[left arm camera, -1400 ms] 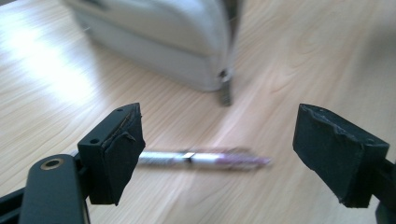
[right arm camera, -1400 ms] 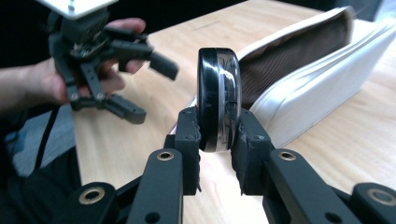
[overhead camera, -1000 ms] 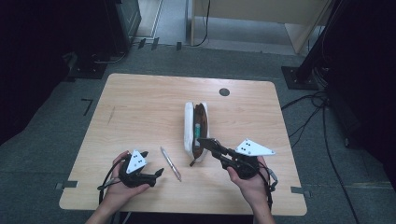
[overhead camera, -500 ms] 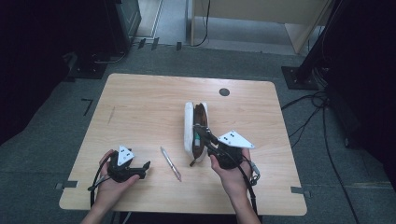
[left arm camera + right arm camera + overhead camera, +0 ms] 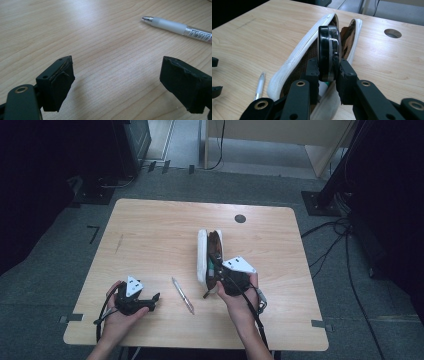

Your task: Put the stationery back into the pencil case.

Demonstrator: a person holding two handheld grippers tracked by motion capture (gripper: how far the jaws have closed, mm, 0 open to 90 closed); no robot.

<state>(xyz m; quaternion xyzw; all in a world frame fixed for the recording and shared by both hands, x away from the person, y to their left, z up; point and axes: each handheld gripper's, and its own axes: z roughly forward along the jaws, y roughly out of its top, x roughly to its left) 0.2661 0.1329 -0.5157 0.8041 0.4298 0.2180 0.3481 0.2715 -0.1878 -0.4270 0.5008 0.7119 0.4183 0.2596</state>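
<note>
Pale wood grain runs across the bench (image 5: 150,235), which sits in the middle of the high view with dark floor all around it. A white pencil case (image 5: 202,255) lies open just right of centre, its long axis running up the frame, the brown lining showing along its right side.

The right claw (image 5: 214,282) is at the lower end of the case. In the right gripper view its two black jaws are pressed tight on a flat black object with a silver band (image 5: 329,53), held on edge in the centre of the frame, directly over the gap of the pencil case (image 5: 297,65); what the object is cannot be told. Something green and white shows inside the case just below the jaws. The round hole (image 5: 392,33) in the bench top shows at the upper right of that view.

The left claw (image 5: 154,301) rests low over the wood in the lower left of the high view, held in the person's hand. In the left gripper view its jaws stand wide apart with nothing between them, bare wood under the gap. A clear pen (image 5: 175,27) with a silver tip lies at the upper right of that view, apart from the jaws; in the high view the same pen (image 5: 182,295) lies between the two claws, slanting down to the right.
</note>
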